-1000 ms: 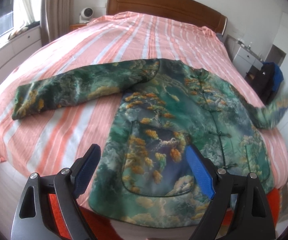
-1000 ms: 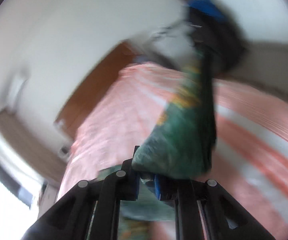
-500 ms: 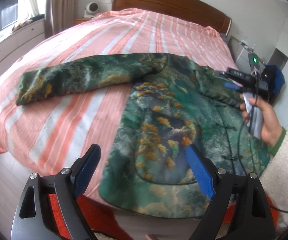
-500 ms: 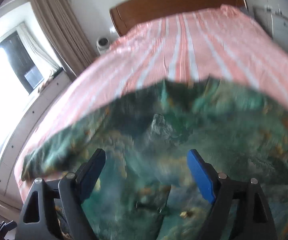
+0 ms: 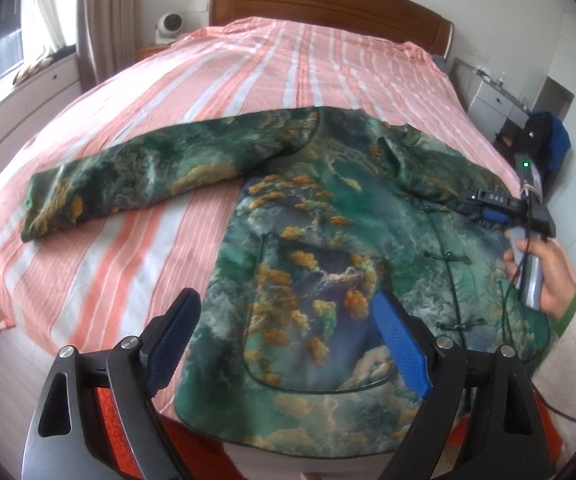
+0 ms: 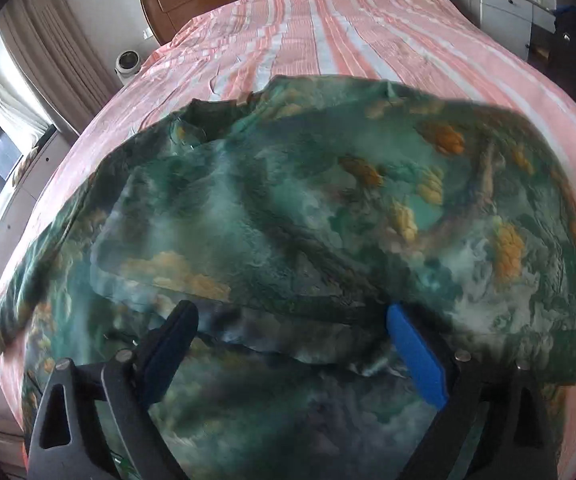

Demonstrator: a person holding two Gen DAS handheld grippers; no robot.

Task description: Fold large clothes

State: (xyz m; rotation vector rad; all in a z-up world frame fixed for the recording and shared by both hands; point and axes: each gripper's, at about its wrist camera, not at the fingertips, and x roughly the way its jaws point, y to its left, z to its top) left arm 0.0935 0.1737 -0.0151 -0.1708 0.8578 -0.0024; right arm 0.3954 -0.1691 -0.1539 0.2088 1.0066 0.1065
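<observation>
Having dropped the sleeve across the jacket (image 5: 328, 248), both my grippers, left gripper (image 5: 288, 344) and right gripper (image 6: 300, 348), are hovering spread; it's looking soft and padded, so I'm eyeing its outstretched sleeve (image 5: 127, 176) cuff

The green and orange landscape-print jacket (image 5: 328, 248) is cloth with a soft satin sheen and dark piped edging. Under it, the pink and white striped bedsheet (image 5: 288, 64) is matt, slightly crinkled fabric. The brown wooden headboard (image 5: 328, 4) looks smooth and polished.
</observation>
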